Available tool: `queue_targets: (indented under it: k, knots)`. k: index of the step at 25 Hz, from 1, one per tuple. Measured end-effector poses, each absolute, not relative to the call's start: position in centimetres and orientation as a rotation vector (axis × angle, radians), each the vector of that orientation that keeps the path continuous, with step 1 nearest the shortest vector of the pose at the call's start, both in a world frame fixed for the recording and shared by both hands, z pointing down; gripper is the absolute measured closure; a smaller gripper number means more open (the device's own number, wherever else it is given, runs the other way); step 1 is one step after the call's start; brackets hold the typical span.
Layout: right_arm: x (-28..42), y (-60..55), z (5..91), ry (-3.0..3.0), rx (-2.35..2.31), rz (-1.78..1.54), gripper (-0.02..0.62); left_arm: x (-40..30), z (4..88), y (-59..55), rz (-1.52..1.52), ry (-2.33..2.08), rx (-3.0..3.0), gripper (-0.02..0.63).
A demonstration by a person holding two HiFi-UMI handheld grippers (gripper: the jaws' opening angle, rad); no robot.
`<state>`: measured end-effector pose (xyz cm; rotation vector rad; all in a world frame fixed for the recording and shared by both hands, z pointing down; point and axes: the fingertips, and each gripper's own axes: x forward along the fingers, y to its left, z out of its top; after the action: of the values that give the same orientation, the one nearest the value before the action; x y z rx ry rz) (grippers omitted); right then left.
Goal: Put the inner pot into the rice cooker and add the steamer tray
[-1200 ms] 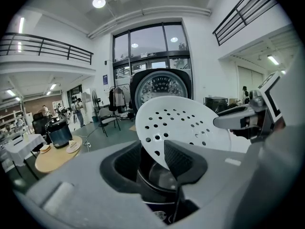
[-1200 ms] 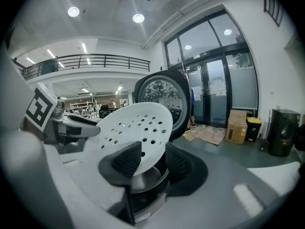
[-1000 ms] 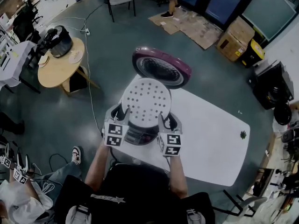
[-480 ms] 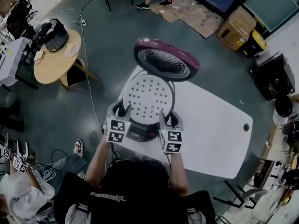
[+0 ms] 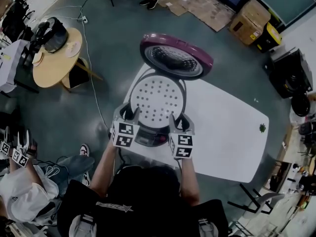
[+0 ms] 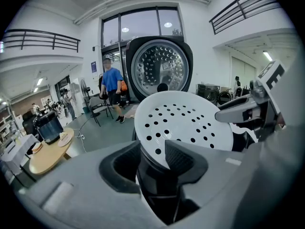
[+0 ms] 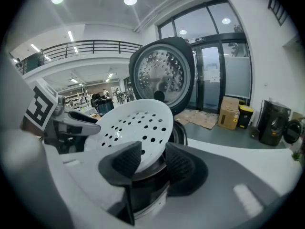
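A white perforated steamer tray point(image 5: 157, 98) hangs just over the open mouth of the purple rice cooker point(image 5: 146, 140) on the white table. The cooker's lid point(image 5: 176, 62) stands raised behind it. My left gripper point(image 5: 131, 115) is shut on the tray's near-left rim and my right gripper point(image 5: 180, 121) on its near-right rim. In the left gripper view the tray point(image 6: 183, 123) tilts up from between the jaws of the left gripper point(image 6: 152, 156). The right gripper view shows the tray point(image 7: 136, 125) clamped in the right gripper point(image 7: 150, 159). The tray hides the inside of the cooker.
The white table point(image 5: 224, 139) stretches to the right, with a small green thing point(image 5: 262, 128) near its far edge. A round wooden table point(image 5: 57, 63) with a black cooker point(image 5: 49, 33) stands at the left. A seated person point(image 5: 29, 191) is at lower left. Cardboard boxes point(image 5: 252, 16) lie beyond.
Both grippers have sunk with the tray, which now sits lower and closer over the cooker's mouth. The grips on the rim look unchanged.
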<state>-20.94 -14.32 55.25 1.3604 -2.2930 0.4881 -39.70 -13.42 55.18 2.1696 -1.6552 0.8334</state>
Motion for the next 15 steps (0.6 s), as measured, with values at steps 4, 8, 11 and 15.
queue_targets:
  k: [4,8,11,15]
  knots:
    - [-20.9,-14.5,55.6,-2.284,1.362,0.491,0.443,-39.6,55.6,-13.5,0.856,-1.631,2.176,0.431]
    - [-20.9,-14.8,56.0,-2.273,1.359,0.501,0.443,-39.6,55.9,-13.6,0.876,-1.608,2.171,0.426]
    - [-21.0,-15.0,56.2,-2.268,1.357,0.514,0.443,-39.6,56.2,-13.8,0.889,-1.582,2.159,0.425]
    - [-21.1,-15.3,56.5,-2.262,1.355,0.535,0.443,-39.6,56.6,-13.9,0.908,-1.554,2.136,0.423]
